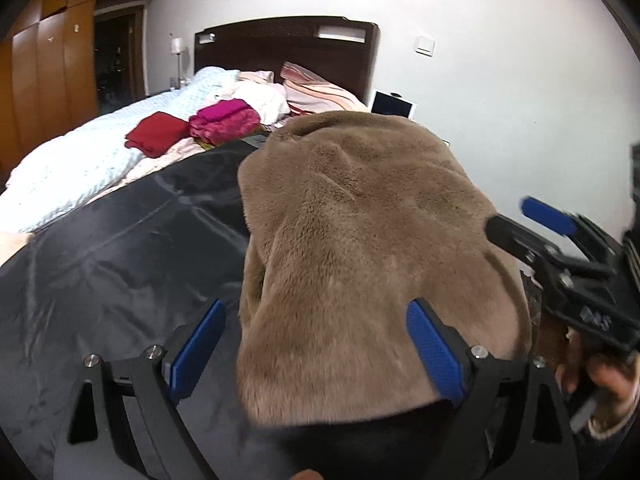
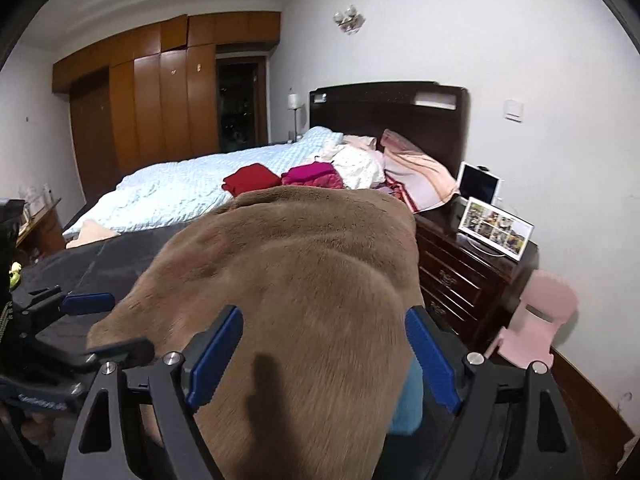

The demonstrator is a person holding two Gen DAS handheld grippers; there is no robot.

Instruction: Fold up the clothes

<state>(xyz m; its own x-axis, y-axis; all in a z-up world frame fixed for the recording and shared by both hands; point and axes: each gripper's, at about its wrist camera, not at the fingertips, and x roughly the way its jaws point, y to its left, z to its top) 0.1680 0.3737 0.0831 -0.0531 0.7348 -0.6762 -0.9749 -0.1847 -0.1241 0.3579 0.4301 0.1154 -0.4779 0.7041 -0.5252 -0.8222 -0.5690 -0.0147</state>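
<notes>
A brown fleece garment (image 1: 360, 248) lies bunched on a black sheet (image 1: 132, 264) on the bed; it also shows in the right wrist view (image 2: 288, 280). My left gripper (image 1: 316, 352) is open, its blue pads either side of the garment's near edge, just above it. My right gripper (image 2: 324, 356) is open too, its pads spread wide over the garment's near end. The right gripper shows at the right edge of the left wrist view (image 1: 536, 220), and the left gripper at the left of the right wrist view (image 2: 100, 320).
Folded red (image 1: 156, 134) and magenta (image 1: 224, 120) clothes lie further up the bed beside a pale blue quilt (image 1: 80, 168) and pillows. A dark nightstand (image 2: 468, 276) with picture frames and a pink chair (image 2: 536, 320) stand to the right. A wooden wardrobe (image 2: 160, 104) stands at the back.
</notes>
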